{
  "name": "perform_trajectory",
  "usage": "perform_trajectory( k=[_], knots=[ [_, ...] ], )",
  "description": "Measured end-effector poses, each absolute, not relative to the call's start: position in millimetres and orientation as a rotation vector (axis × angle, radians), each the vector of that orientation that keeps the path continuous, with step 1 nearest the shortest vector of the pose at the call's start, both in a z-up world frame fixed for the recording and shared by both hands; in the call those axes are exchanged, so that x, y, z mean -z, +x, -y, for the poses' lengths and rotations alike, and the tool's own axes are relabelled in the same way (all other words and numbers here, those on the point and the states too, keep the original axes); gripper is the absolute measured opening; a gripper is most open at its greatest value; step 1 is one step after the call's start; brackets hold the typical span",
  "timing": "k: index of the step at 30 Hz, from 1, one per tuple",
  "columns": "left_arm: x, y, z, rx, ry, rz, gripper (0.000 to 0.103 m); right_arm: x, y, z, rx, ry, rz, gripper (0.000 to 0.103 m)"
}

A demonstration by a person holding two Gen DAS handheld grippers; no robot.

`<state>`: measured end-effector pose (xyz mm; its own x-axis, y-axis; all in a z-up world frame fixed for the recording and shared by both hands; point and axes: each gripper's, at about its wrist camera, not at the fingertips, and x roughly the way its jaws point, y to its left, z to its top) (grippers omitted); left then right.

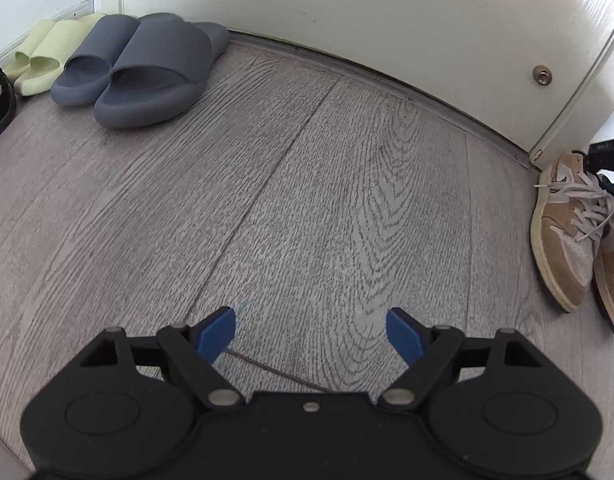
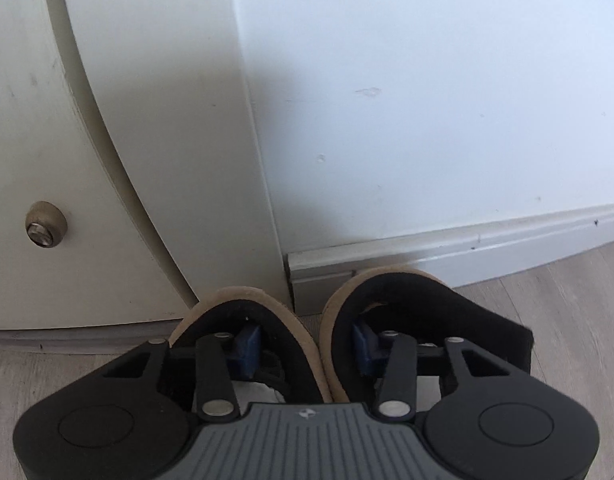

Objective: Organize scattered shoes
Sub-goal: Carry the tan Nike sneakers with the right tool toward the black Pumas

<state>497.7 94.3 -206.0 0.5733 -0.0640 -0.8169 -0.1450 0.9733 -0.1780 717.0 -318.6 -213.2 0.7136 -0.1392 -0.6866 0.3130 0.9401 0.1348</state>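
Blue-padded left tool (image 1: 311,334) is hovering spread and empty over the wood floor (image 1: 307,200) at lower centre. Right tool (image 2: 307,344) is reaching one finger into each tan sneaker (image 2: 243,312) by the baseboard (image 2: 467,248); grip cannot be told. Grey slides (image 1: 139,68) and green slides (image 1: 39,56) are sitting upper left.

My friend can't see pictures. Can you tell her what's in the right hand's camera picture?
The right gripper has one finger tucked inside each of two tan sneakers standing side by side. The shoes sit on a grey wood floor against a white baseboard, beside a cream door.
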Motion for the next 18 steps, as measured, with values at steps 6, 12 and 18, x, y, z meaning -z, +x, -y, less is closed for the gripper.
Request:
perform_trajectory(
  k=[6,12,18],
  knots=[
    [191.9,491.3,-96.7,-0.056,-0.231,-0.925,0.083,204.3,633.0,315.5,0.252,0.266,-0.489,0.04],
    [171.6,476.8,-94.7,-0.034,-0.224,-0.871,0.083,172.3,536.0,295.4,0.331,0.3,-0.294,0.04],
    [139.5,456.5,-92.9,-0.028,-0.232,-0.794,0.083,146.1,454.9,266.7,0.269,0.196,-0.152,0.044]
  ],
)
